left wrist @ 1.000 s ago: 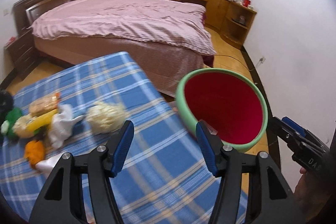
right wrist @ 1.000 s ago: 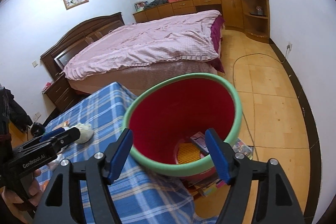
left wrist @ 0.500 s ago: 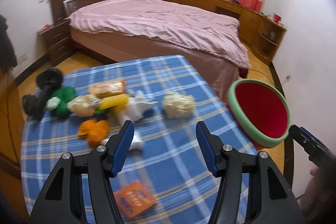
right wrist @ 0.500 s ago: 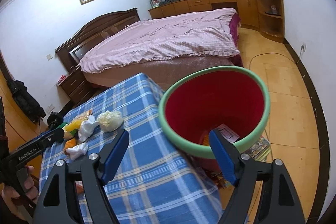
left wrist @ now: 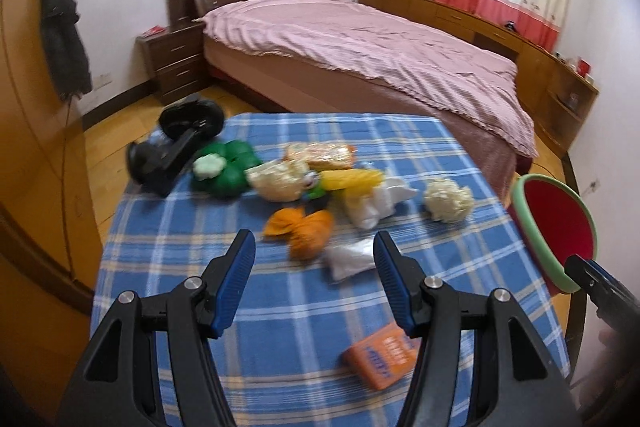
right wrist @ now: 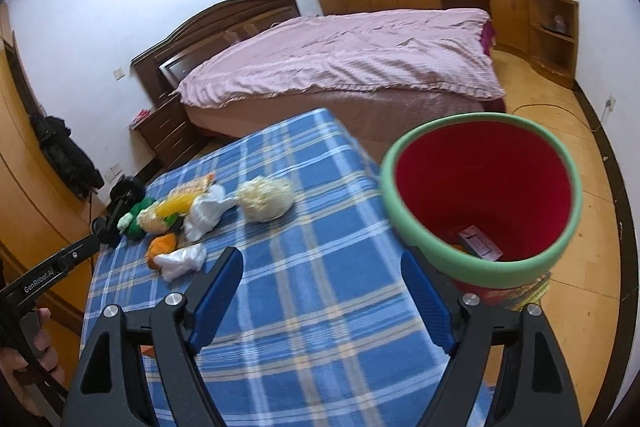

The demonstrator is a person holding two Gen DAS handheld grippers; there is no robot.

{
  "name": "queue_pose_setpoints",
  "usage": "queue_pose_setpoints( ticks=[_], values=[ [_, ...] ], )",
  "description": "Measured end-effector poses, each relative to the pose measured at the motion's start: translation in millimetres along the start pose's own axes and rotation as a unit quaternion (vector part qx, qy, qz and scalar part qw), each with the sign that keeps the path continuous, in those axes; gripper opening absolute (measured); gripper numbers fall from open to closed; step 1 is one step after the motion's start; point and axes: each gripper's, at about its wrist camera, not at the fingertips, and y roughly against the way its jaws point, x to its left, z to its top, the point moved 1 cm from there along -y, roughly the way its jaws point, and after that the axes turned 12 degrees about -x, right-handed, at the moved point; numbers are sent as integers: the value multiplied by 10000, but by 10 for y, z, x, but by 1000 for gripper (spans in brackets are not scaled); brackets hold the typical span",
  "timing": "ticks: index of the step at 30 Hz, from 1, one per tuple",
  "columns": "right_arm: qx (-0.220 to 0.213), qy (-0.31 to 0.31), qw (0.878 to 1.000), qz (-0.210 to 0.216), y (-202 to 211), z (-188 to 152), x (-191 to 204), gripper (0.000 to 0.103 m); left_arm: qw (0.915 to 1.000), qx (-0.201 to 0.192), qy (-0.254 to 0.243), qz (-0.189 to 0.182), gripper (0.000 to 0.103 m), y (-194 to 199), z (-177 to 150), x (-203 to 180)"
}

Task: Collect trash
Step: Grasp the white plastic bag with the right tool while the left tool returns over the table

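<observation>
Several pieces of trash lie on the blue checked tablecloth (left wrist: pixel 280 307): an orange wad (left wrist: pixel 306 229), a white crumpled bag (left wrist: pixel 350 259), a cream paper ball (left wrist: pixel 448 201), a yellow wrapper (left wrist: pixel 352 179), a green wad (left wrist: pixel 230 173) and an orange packet (left wrist: pixel 380 355). A red bin with a green rim (right wrist: pixel 484 195) stands off the table's right edge; it also shows in the left wrist view (left wrist: pixel 556 227). My left gripper (left wrist: pixel 314 275) is open and empty above the table, just short of the orange wad. My right gripper (right wrist: pixel 320 299) is open and empty beside the bin.
A black dumbbell-like object (left wrist: pixel 176 143) lies at the table's far left corner. A bed with a pink cover (left wrist: pixel 360 47) stands behind the table. Magazines (right wrist: pixel 528 291) lie on the wooden floor by the bin. A dark coat (left wrist: pixel 64 43) hangs at left.
The left gripper has swung left from the bin over the table, bringing the trash pile between its fingers. The right gripper has pulled back from the bin and turned left.
</observation>
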Motion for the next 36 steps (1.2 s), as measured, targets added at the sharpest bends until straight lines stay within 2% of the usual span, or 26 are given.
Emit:
queue_pose_setpoints(
  ticks=[9,18,36],
  values=[
    [355,329,9982,364,-305,-162,501,86,9983,204,427,348,61,-69,-201,465],
    [746,664,9930,624,-632,-285,875,88,9950,381,724,579,61,-164,-338,775],
    [1390,1186,9785,959,-1248,-440,1427,88,9887,679,1077,786,61,-415,-487,1086]
  ],
)
